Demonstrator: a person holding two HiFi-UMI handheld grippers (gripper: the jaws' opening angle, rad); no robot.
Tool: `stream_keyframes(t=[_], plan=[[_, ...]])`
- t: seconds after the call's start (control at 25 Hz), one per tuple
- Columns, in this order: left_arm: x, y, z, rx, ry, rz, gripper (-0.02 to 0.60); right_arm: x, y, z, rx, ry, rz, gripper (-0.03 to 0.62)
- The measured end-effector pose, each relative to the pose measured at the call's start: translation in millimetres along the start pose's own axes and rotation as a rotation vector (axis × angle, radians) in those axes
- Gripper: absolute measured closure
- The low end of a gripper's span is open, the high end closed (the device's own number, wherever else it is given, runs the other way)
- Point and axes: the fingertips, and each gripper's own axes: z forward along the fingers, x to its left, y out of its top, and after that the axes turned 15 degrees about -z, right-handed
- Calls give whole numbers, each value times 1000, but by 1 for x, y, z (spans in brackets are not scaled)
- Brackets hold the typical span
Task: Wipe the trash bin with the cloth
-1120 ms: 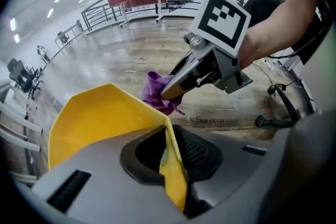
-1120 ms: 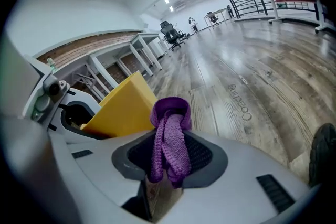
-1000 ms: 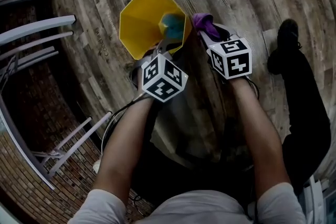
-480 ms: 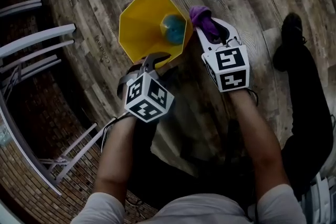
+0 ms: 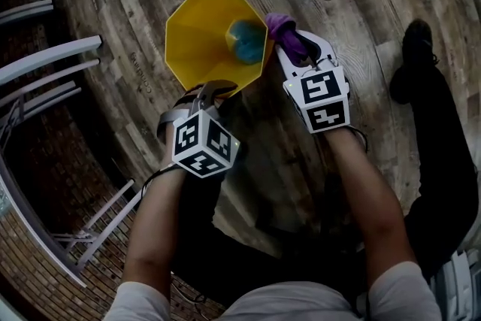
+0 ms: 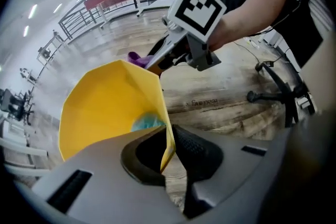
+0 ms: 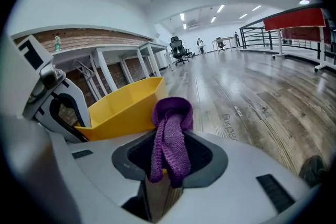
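Since a second ago, the left gripper [image 5: 213,92] has shifted left along the near rim of the yellow trash bin [image 5: 197,30]. Its jaws have just been closing and now pinch that rim. The right gripper [image 5: 291,50] is clamped on the purple cloth [image 5: 283,28], just beside the bin's right edge. A teal object [image 5: 245,41] lies inside the bin.

Cloth [image 5: 285,30] just beside bin [image 5: 197,37] — right side
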Motion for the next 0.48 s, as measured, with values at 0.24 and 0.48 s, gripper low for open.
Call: stream_keyframes(t=[0.24,0.48], plan=[[2,22,4,-54,-31,-11,549,-4,-21,27,52,-21,-46,468],[-3,17,1,-42,-59,9,551,-5,-52,52,137,-18,-91,468]])
